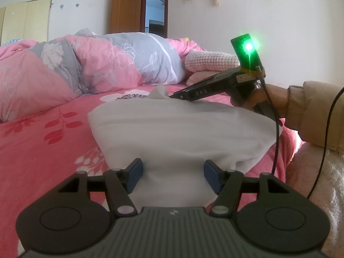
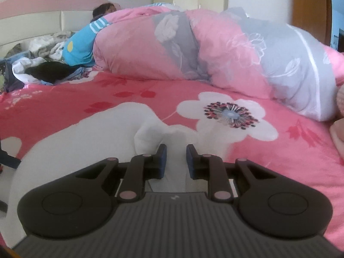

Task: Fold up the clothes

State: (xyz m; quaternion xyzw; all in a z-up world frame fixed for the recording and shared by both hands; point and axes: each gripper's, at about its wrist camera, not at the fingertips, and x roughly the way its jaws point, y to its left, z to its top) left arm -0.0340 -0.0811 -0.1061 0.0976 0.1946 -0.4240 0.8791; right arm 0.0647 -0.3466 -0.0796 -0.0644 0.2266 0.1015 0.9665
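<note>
Lying flat on the pink floral sheet [image 1: 43, 142], the white garment [image 1: 176, 129] is spread near the bed's front edge.

Left wrist view: the left gripper [image 1: 171, 175] sits over the garment's near edge with its jaws apart; white cloth fills the gap between the blue pads [image 1: 134, 175], but the pads do not press on it. Beyond the garment, the right gripper [image 1: 172, 96] comes in from the right, held by a hand [image 1: 258, 99] in a beige sleeve [image 1: 311, 111]. Its tip meets a small raised peak of white cloth at the garment's far edge. A green light [image 1: 249, 46] glows on a block mounted on top of this gripper, and a black cable [image 1: 277, 133] hangs from it across the garment's right side.

Right wrist view: the right gripper [image 2: 176, 158] shows its jaws narrowly apart, with a bunched fold of white cloth rising just beside the left pad; whether the pads pinch the cloth cannot be told. The garment [image 2: 86, 137] extends to the left, beside a large white printed flower [image 2: 230, 112] on the sheet.

Background: a pink and grey quilt [image 2: 215, 49] is heaped across the bed, and a person [image 2: 86, 43] in a blue top lies at its far end beside a heap of clothes [image 2: 43, 68].
</note>
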